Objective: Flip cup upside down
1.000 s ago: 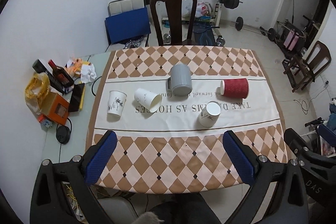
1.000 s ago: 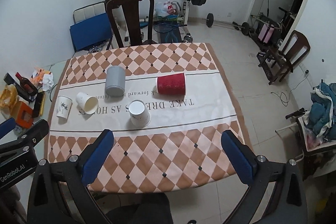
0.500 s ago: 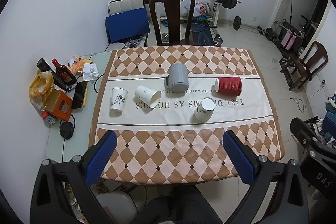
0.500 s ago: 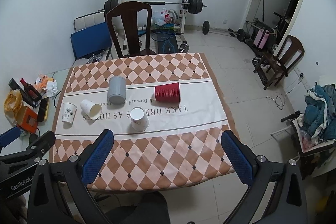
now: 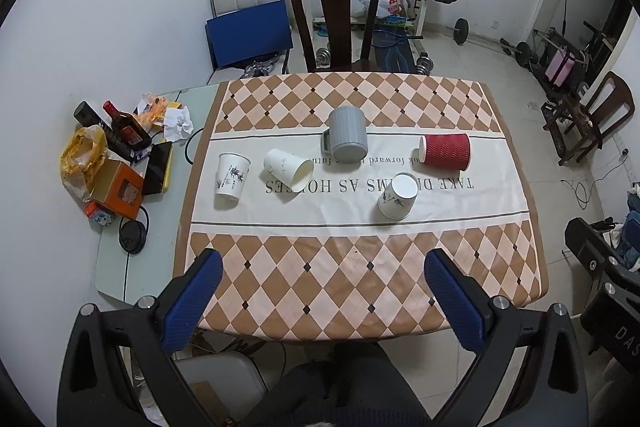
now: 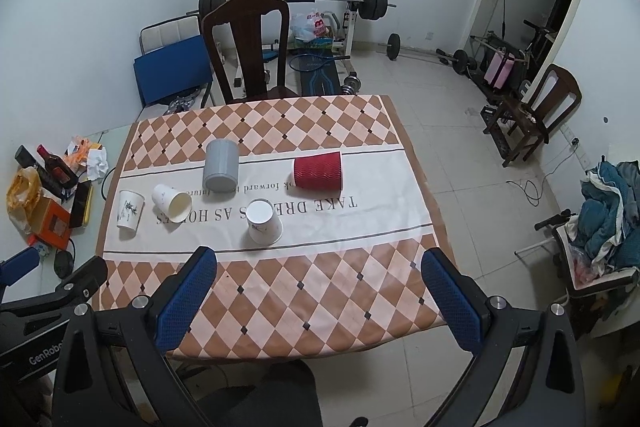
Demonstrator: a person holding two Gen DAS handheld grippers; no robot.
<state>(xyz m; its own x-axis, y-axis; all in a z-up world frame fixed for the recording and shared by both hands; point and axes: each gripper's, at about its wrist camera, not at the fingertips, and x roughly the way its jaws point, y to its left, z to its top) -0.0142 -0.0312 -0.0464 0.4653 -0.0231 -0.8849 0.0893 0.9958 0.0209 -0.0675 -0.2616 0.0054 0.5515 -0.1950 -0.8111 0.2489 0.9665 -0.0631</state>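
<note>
Several cups sit on the checkered tablecloth (image 5: 360, 267). A white paper cup (image 5: 231, 174) stands upright at the left. A second white cup (image 5: 289, 169) lies on its side. A grey mug (image 5: 346, 140) stands upside down. A red ribbed cup (image 5: 445, 151) lies on its side. A white cup (image 5: 398, 196) stands upside down nearest me. The same cups show in the right wrist view: upright cup (image 6: 130, 209), lying cup (image 6: 172, 202), mug (image 6: 220, 165), red cup (image 6: 319, 171), inverted cup (image 6: 263, 221). My left gripper (image 5: 322, 273) and right gripper (image 6: 318, 269) are open, empty, high above the near table edge.
A dark wooden chair (image 5: 335, 23) stands at the table's far side. Bottles, boxes and crumpled paper (image 5: 116, 155) clutter the glass side table at the left. Gym weights (image 6: 360, 3) and another chair (image 6: 536, 115) stand on the floor beyond and to the right.
Both grippers have pulled up and back from the table, so the cups look smaller and farther. No cup has moved. Both jaws stay open.
</note>
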